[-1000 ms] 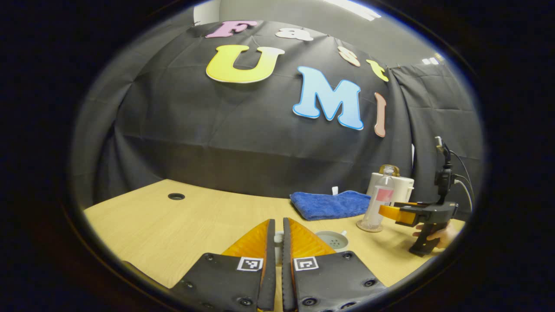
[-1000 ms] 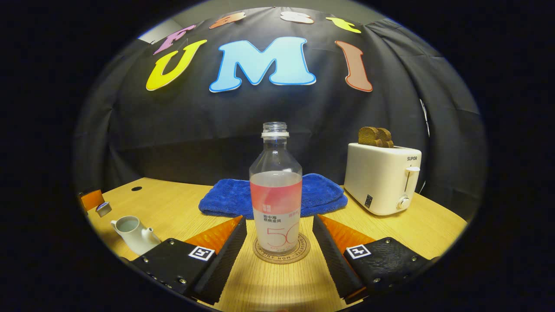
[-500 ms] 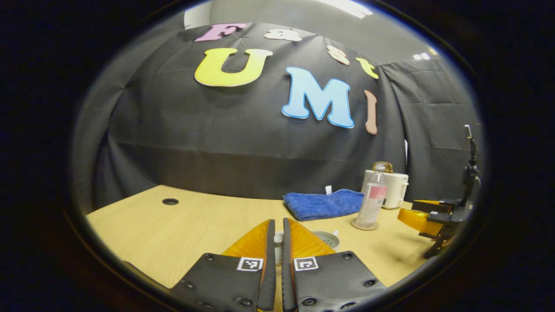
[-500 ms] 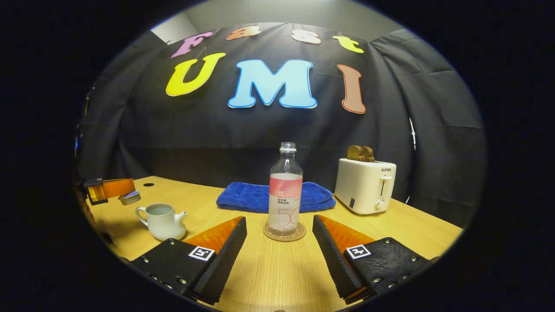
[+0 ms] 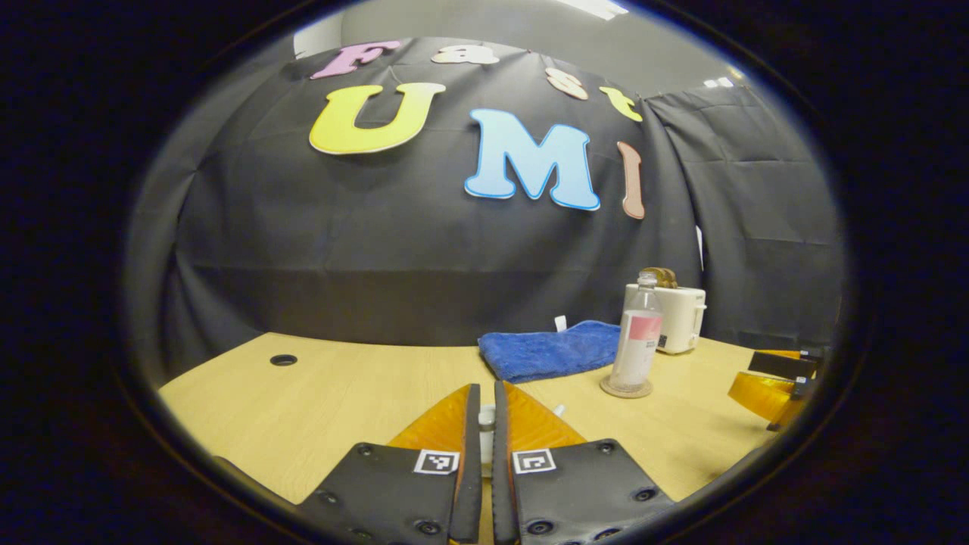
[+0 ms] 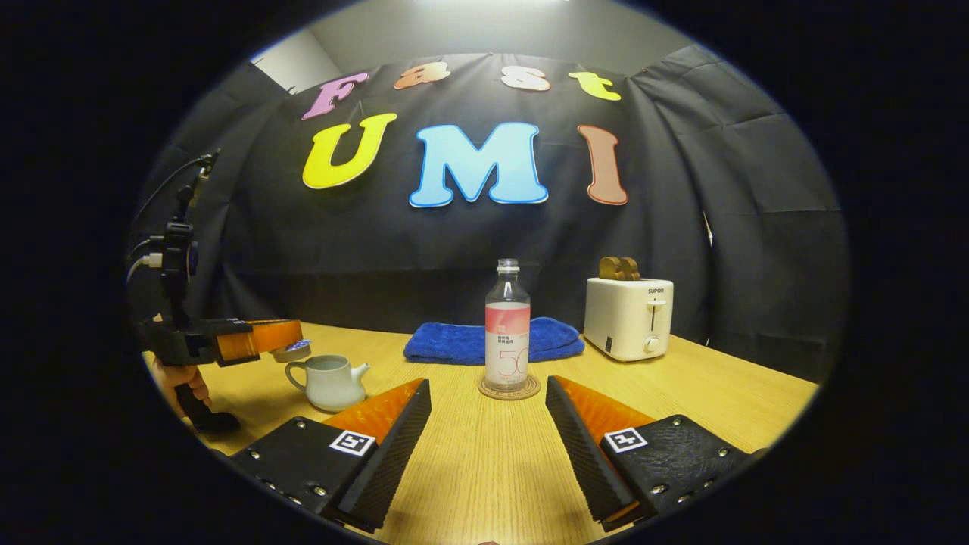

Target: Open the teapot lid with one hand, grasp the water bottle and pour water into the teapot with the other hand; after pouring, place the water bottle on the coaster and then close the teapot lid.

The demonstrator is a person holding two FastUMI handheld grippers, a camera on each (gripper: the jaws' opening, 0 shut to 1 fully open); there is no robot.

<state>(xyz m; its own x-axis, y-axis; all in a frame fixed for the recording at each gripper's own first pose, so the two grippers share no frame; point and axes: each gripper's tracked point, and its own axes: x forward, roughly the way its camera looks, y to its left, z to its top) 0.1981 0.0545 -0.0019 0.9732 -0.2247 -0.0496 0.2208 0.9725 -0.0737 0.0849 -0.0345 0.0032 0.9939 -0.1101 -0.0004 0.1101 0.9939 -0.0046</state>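
— So, what could slip? The left gripper (image 6: 291, 344) pinches the lid (image 6: 291, 351) with fingers nearly closed, held just above and beside the teapot (image 6: 327, 382); it could drop.
— And the right gripper (image 6: 488, 424)?
— Fingers wide, empty. The water bottle (image 6: 506, 329), partly full and uncapped, stands on the coaster (image 6: 509, 388); a knock would spill it.

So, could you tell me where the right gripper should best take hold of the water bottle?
Probably the straight labelled body of the water bottle, approached level from the front. It stands upright on the coaster, centred ahead of the open right gripper.
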